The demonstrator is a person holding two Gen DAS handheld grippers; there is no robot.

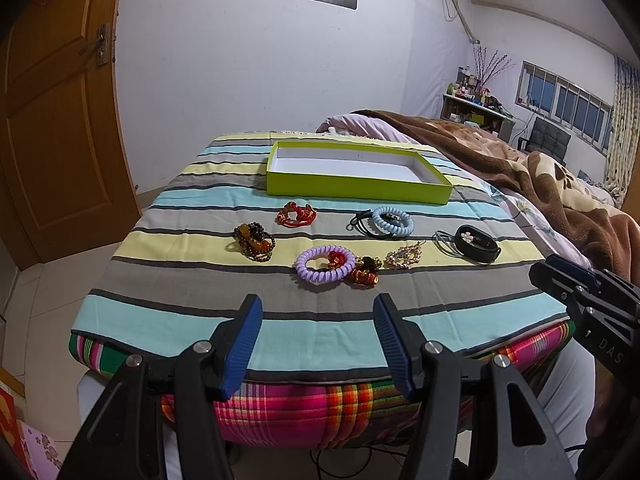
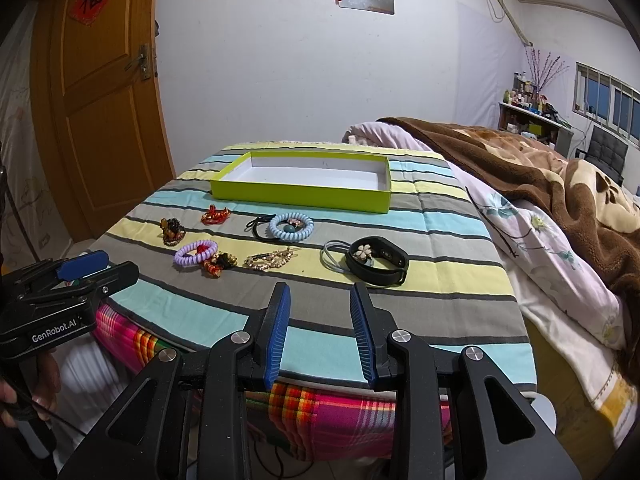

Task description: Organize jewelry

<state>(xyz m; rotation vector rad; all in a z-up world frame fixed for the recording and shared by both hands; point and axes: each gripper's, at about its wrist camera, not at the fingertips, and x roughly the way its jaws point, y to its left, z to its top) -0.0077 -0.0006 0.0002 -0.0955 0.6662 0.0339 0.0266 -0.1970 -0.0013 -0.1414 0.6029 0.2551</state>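
Observation:
A shallow lime-green box (image 1: 356, 189) (image 2: 300, 196) with a white inside stands empty at the far side of the striped cloth. In front of it lie a red knotted bracelet (image 1: 297, 214) (image 2: 216, 215), a brown bead bracelet (image 1: 253, 241) (image 2: 173, 231), a purple coil hair tie (image 1: 325, 265) (image 2: 196, 253), a light-blue coil tie (image 1: 393, 221) (image 2: 291, 225), a gold clip (image 1: 404, 257) (image 2: 269, 259) and a black band (image 1: 478, 249) (image 2: 378, 266). My left gripper (image 1: 318, 308) hangs open at the near edge. My right gripper (image 2: 320, 294) is open too, with nothing between its blue pads.
The striped cloth (image 1: 320, 332) covers a small table over a plaid layer (image 2: 340, 408). A bed with a brown blanket (image 2: 540, 176) runs along the right. A wooden door (image 1: 52, 120) stands at the left. A hand (image 2: 16, 396) grips the left tool's handle.

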